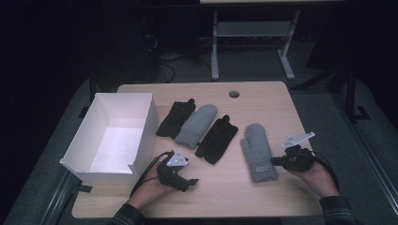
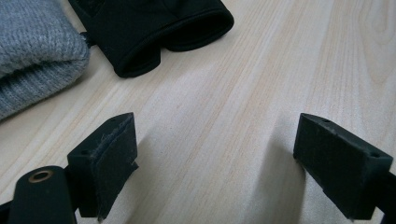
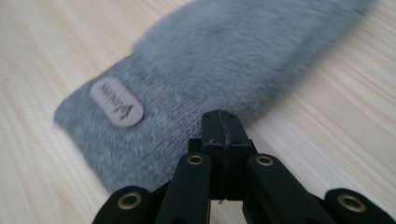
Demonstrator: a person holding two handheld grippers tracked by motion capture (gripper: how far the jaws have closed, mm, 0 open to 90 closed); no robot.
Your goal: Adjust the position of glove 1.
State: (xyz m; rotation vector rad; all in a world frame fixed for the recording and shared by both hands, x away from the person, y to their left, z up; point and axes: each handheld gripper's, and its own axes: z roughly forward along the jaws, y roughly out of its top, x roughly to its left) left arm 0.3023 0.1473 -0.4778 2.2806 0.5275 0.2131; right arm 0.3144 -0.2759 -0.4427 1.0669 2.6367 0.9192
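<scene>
Gloves lie in a row on the light wooden tabletop (image 1: 263,98) in the high view: two black gloves, two grey knitted mittens, right of an open white box (image 1: 115,136). Left tool (image 2: 215,154) stands wide open near the black fabric glove (image 2: 154,28). Right tool (image 3: 223,128) is closed, empty, beside the grey knitted mitten with an oval label (image 3: 224,60).

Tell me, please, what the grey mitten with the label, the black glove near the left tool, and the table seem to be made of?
Grey mitten: seems knitted wool or acrylic, fuzzy on the body, ribbed at the cuff; its label looks like pale leather or rubber. Black glove: smooth, matte fabric with a rolled hem, perhaps fleece or neoprene. Table: light wood grain, probably laminate, with a low sheen.
</scene>
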